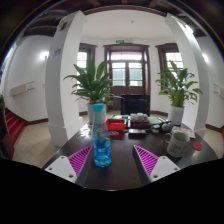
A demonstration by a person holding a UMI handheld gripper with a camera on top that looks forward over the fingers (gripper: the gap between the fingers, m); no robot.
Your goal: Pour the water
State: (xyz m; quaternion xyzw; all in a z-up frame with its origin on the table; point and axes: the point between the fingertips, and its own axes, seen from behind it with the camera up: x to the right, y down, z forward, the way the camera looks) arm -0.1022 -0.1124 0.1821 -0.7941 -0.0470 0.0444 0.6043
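Bottle: upright, long axis vertical, cap up, between your fingers
Gripper: spread apart, gaps either side
Counter: dark

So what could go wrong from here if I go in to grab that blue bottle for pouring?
The gripper is open, and the blue bottle stands between its fingers with gaps either side, so an off-centre close could tip it. It stands near the dark table's front edge, so a knock might send it off. The clear glass jar and red box lie close enough for a swing to clip them.
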